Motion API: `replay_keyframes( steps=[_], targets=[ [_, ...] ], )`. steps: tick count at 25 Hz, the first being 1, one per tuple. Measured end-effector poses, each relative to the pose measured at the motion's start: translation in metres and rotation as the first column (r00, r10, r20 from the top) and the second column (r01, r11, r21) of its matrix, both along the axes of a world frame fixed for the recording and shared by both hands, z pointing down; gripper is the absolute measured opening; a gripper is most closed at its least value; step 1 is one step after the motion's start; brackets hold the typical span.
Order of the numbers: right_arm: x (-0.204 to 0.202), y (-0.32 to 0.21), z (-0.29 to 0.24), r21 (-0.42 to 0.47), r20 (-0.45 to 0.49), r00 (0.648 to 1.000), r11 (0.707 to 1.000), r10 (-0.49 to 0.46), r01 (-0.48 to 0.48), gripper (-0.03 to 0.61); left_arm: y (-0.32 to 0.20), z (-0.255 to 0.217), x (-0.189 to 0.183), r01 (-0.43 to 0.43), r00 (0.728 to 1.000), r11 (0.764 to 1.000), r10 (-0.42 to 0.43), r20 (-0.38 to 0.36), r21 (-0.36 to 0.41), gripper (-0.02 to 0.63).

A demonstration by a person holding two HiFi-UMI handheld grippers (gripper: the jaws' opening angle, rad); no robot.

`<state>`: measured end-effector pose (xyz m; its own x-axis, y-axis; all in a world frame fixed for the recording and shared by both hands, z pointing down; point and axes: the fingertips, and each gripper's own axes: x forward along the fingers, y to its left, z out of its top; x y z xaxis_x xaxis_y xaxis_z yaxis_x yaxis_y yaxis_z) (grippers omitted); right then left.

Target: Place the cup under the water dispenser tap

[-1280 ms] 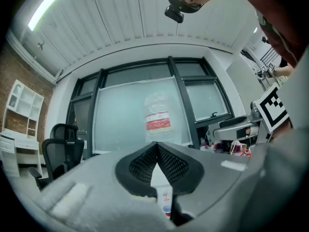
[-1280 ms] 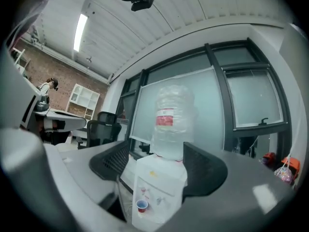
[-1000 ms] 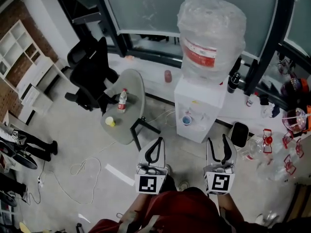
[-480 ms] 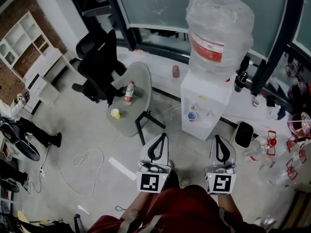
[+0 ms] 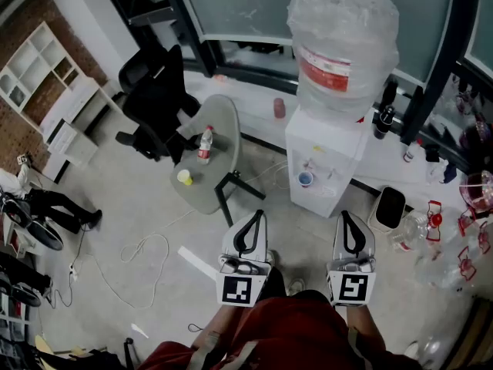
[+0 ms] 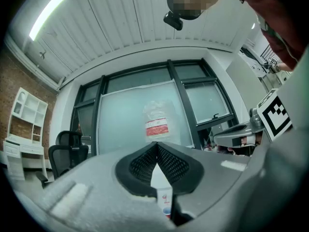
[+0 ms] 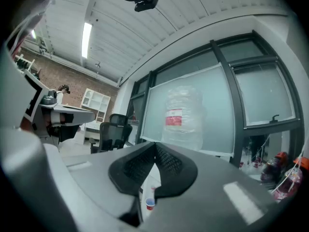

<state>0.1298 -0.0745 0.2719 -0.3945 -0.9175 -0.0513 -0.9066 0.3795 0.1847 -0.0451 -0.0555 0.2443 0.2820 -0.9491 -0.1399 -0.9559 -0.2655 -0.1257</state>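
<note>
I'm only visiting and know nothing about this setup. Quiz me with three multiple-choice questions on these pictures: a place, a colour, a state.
1. Where does the bottle stand? A in a sink; B on the grey table; C on a stove.
2. What colour is the cup beside it? A black; B green; C yellow.
3. How is the right tool? A shut, empty; B wide open; C gripping a spoon.
B, it stands on the tabletop; C, plainly yellow; A, its tips meet on nothing.
</note>
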Motion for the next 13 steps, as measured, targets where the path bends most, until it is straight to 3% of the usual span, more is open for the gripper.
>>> replay_keyframes(
  steps=[13],
  targets=[
    [0.0034, -0.0092, 0.0079, -0.013, -0.01, 1.0, 1.0, 0.009, -0.009, 0.002, -0.007, 0.0031, 0.001, 0.003, 1.0, 1.0, -0.003, 0.006, -0.002, -0.003]
  ],
)
